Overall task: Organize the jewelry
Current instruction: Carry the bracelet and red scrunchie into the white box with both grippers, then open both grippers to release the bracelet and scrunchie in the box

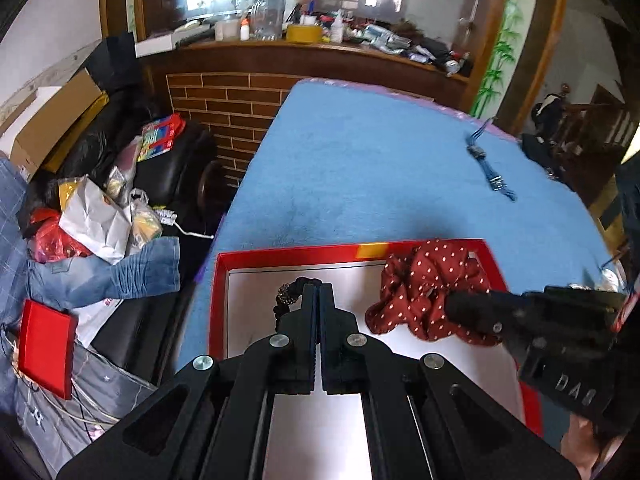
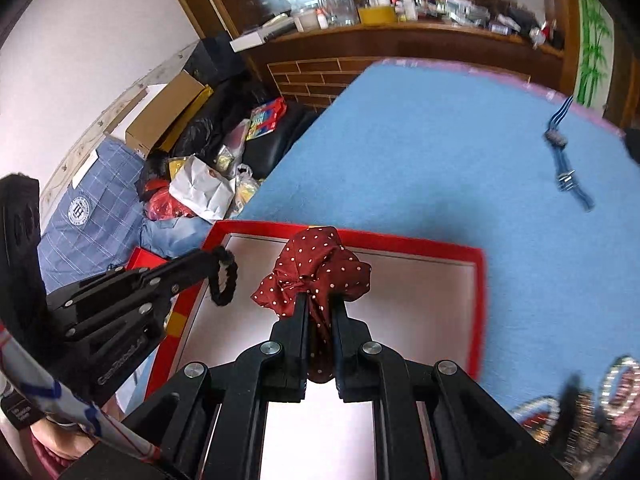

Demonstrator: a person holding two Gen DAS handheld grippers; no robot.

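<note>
A red box (image 1: 280, 254) with a silver floor sits on the blue table (image 1: 360, 168); it also shows in the right wrist view (image 2: 478, 312). My left gripper (image 1: 319, 292) is shut on a black hair tie (image 1: 286, 300), which hangs over the box's left part (image 2: 224, 280). My right gripper (image 2: 320, 304) is shut on a red polka-dot scrunchie (image 2: 316, 268), held over the box's far right part (image 1: 424, 284). A blue cord bracelet (image 1: 486, 160) lies on the cloth at the far right (image 2: 564, 160).
Sparkly bangles (image 2: 580, 400) lie blurred at the table's near right. Left of the table are a black sofa (image 1: 160, 160) with bags, jeans (image 1: 120, 272) and a red lid (image 1: 46, 348). A cluttered wooden shelf (image 1: 320, 40) stands behind.
</note>
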